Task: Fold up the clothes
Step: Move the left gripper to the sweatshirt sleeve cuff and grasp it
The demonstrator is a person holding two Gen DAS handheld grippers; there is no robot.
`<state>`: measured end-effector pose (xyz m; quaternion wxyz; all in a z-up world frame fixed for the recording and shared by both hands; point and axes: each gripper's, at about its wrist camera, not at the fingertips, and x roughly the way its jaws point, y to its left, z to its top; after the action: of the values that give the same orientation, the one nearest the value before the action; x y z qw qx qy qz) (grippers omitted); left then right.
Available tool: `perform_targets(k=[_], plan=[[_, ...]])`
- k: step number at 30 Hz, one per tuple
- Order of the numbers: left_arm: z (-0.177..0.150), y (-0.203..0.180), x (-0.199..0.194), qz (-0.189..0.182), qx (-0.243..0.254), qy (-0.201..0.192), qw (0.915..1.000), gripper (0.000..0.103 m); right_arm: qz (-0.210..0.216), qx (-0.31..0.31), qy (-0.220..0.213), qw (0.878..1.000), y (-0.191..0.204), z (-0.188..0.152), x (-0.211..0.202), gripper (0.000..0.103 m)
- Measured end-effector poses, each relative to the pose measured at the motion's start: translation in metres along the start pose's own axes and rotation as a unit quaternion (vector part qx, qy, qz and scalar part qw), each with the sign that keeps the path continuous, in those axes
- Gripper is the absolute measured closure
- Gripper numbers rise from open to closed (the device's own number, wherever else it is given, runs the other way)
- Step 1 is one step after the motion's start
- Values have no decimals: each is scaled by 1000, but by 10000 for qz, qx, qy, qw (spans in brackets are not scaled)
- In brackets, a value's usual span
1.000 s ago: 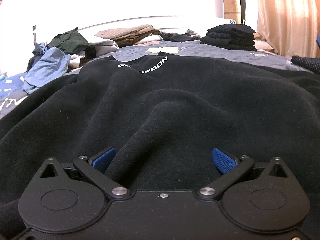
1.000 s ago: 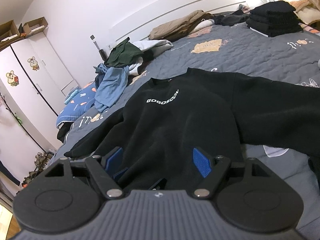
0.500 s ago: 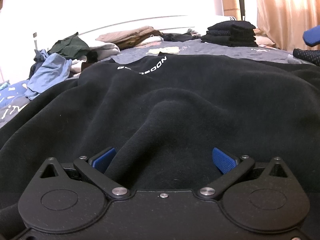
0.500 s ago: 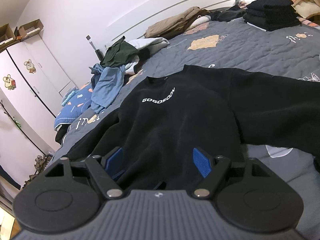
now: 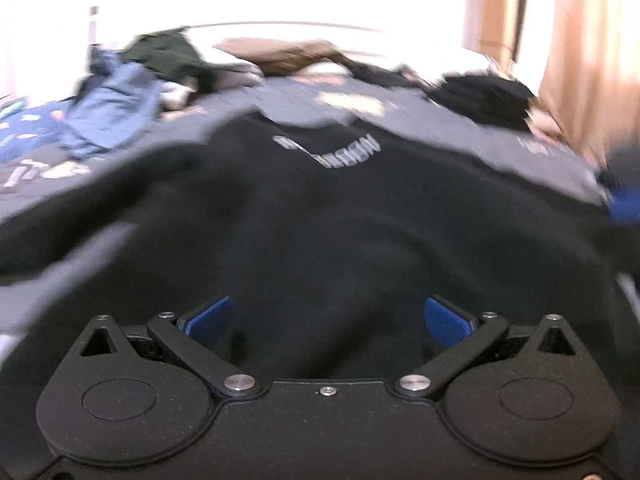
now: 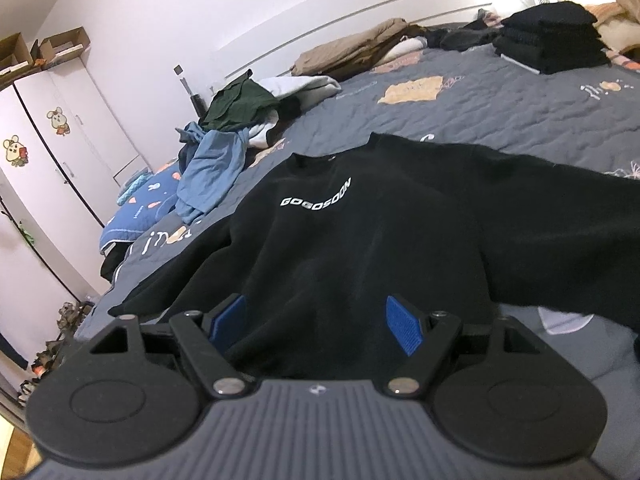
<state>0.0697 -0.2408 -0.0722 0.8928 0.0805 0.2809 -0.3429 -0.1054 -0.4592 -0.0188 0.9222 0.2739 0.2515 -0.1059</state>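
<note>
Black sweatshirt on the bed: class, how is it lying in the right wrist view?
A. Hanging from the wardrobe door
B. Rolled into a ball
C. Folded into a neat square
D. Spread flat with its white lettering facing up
D: the black sweatshirt lies spread on the bed, white lettering showing and sleeves out sideways.

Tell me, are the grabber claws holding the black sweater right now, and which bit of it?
Nothing looks held. Both the left gripper and right gripper stand wide open at the bottom hem of the black sweater, their blue pads apart and not pinching the fabric.
</note>
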Motion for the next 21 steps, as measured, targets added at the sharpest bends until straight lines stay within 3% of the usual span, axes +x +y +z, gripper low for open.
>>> perform_targets(k=[3,7,12,17,21], plan=[[23,33,-27,422,18,-264,9988,0,-15,0,-53,10000,-3,1,1,26],[45,95,-55,1140,13,-306,9930,0,33,-114,-84,9999,0,0,3,26],[45,181,-73,2208,-716,-117,9726,0,73,-274,-102,9995,8,-2,9,26],[29,249,-67,2488,-1457,-24,9575,0,41,-302,-2,9995,14,-6,20,26],[28,280,-62,2389,-1822,-130,9537,8,32,-475,26,9989,19,-10,24,26]])
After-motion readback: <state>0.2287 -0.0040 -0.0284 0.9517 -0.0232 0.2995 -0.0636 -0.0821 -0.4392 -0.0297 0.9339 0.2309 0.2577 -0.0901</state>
